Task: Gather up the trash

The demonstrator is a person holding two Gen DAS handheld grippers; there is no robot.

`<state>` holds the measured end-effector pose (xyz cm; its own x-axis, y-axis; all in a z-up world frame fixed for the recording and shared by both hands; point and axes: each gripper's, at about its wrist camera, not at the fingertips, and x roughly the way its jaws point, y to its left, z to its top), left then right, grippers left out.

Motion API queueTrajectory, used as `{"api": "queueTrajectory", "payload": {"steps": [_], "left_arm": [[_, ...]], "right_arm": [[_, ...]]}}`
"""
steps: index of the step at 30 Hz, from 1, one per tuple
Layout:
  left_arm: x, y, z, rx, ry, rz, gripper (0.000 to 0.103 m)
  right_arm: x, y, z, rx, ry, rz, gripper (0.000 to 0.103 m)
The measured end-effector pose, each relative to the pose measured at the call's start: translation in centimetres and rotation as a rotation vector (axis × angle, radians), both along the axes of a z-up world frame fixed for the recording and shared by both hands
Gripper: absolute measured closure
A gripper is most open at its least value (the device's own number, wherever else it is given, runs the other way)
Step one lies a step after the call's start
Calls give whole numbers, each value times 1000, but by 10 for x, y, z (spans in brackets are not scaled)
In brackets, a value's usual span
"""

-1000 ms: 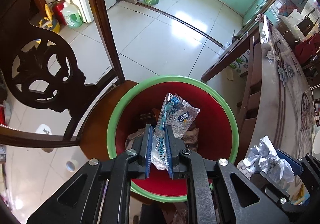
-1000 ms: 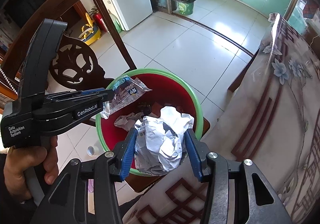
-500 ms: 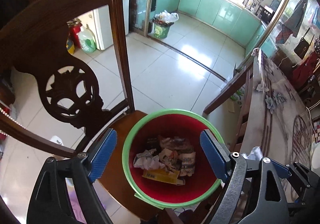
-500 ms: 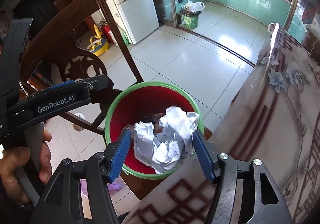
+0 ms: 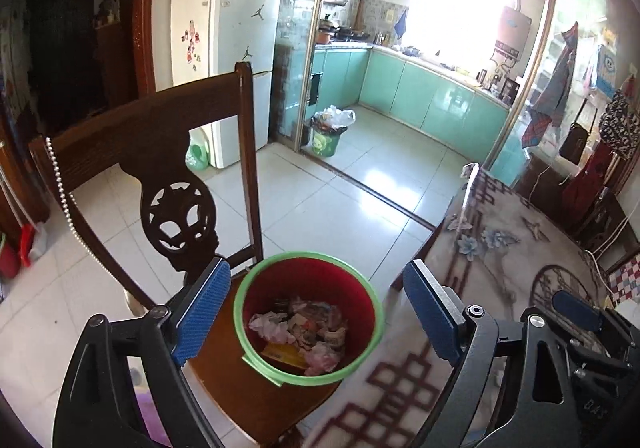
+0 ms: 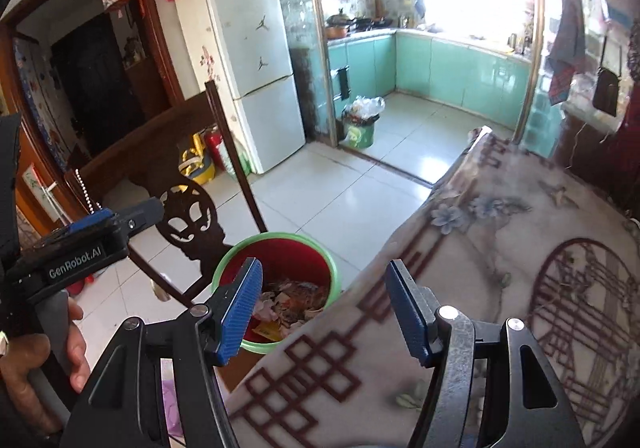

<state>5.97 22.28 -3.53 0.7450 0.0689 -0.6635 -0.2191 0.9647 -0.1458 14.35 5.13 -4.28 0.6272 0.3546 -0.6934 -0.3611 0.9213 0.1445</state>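
Observation:
A red bin with a green rim (image 5: 332, 282) stands on the seat of a dark wooden chair (image 5: 176, 152), and crumpled paper and wrappers (image 5: 304, 332) lie inside it. My left gripper (image 5: 316, 267) hangs above and behind the bin. Its jaws are opening wide, with nothing between them. My right gripper (image 6: 324, 263) is open and empty over the edge of the patterned tablecloth (image 6: 500, 248). The same bin (image 6: 280, 238) lies below its left finger. A hand (image 6: 40, 360) holds the left tool at the left edge of the right wrist view.
The table with the floral cloth (image 5: 500, 248) fills the right side and nearly touches the chair. Beyond lie pale floor tiles (image 5: 320, 200), a white fridge (image 5: 232, 48) and a green kitchen bin with a plastic bag (image 5: 330, 132) at a glass door.
Both grippers rose and drew back from the bin. The left let go of the clear plastic wrapper and opened wide. The crumpled paper ball is gone from the right gripper's fingers.

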Motion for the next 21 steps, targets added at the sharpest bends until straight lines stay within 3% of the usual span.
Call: {"api": "queueTrajectory", "payload": {"steps": [1,4,9,14,21], "left_arm": [[-8,-12,7,7,-20,-6,0],[-30,-45,27,23,-91,-39,0],[-55,-85,54,47,-165,-93,0],[-75,-106,70,56,-235,-115,0],[-83,-120,78,59,-253,-133,0]], "right_arm": [[-11,-14,13,-15,-36,-23,38],[-41,-45,43,-38,-110,-74,27],[-76,-89,78,-42,-172,-148,26],[-106,-124,94,-46,-190,-213,26],[-131,-155,110,-37,-211,-256,26]]}}
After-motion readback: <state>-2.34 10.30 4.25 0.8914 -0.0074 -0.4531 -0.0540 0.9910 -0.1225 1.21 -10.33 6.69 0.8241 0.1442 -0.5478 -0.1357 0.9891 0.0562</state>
